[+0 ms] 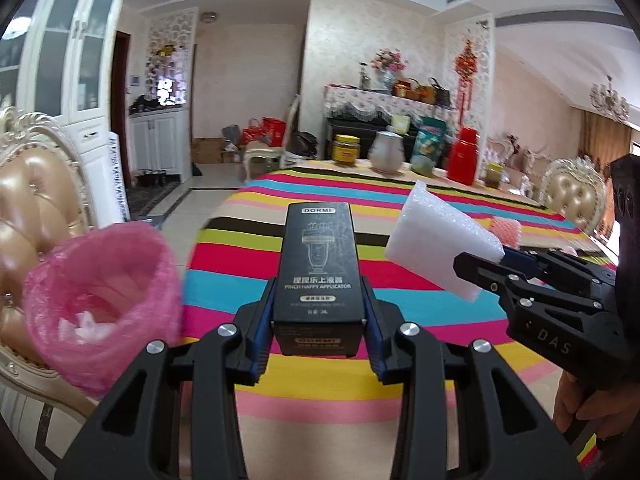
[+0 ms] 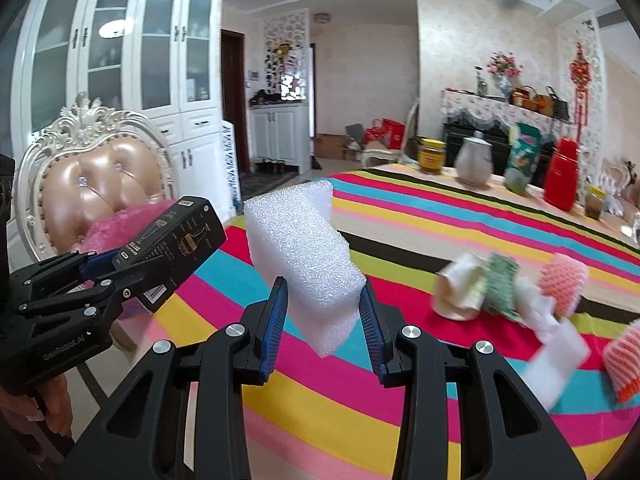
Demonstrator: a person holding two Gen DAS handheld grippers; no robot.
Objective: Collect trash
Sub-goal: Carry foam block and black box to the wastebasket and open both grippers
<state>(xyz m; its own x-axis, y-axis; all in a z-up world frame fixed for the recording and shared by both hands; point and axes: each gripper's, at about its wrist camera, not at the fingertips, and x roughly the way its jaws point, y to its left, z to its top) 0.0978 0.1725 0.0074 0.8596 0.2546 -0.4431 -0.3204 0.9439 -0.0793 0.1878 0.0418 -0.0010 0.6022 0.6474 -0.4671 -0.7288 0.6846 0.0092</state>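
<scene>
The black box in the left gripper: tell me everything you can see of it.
The black box is a long, narrow carton, apparently cardboard with a slightly scuffed sheen. It carries the brand "DORMI", a line drawing of a device and the words "PINCH HAPPY APPLICATOR"; the right wrist view shows a barcode label on another face. It looks closed and undented. The left gripper clamps its near end between blue pads, so it juts forward above the striped tablecloth, touching nothing else, right of the pink-lined bin.
</scene>
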